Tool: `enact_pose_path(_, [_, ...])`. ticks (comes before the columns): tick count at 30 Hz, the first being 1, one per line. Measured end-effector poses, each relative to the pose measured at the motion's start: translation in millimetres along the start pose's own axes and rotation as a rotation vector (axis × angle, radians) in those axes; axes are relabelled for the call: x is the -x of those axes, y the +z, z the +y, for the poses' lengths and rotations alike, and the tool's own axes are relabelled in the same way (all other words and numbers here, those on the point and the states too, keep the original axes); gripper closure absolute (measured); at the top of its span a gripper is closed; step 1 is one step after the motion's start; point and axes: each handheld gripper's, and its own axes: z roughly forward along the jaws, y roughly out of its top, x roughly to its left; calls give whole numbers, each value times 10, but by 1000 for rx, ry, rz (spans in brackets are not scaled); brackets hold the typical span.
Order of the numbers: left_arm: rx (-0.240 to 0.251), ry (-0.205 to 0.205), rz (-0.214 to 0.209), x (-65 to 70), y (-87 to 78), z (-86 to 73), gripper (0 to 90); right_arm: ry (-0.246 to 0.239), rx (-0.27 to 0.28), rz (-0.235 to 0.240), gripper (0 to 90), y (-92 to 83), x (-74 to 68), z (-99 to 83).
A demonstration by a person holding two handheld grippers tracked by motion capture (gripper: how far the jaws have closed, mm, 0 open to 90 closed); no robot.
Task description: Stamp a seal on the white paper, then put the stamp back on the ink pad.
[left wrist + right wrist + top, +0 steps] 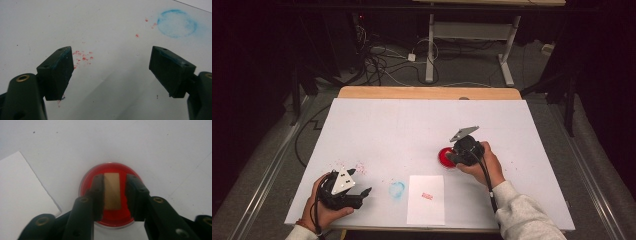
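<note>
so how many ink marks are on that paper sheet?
1. A small red stamp mark sits near the middle of the paper sheet, at the table's near edge. The blue ring lies off it, on the table surface left of the sheet.

A white sheet of paper [426,200] bearing a small red stamp mark [427,196] was laid at the near edge of the table [412,125], about midway along it. A round blue smudge [396,189] was seen just left of the sheet. Red specks [358,165] were scattered toward the near left corner. Cables [382,62] were strewn on the floor beyond the far edge.
</note>
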Motion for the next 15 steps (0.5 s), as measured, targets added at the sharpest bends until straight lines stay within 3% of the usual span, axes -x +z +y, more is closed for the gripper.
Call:
enact_pose_path(3, [0, 0, -2, 3, 0, 2, 194, 2, 31, -8, 602, -64, 4, 10])
enact_pose_path(9, [-5, 6, 2, 11, -6, 1, 194, -14, 104, -21, 568, -191, -23, 33])
enact_pose_path(15, [5, 0, 5, 18, -16, 14, 194, -5, 151, -23, 457, -259, -22, 31])
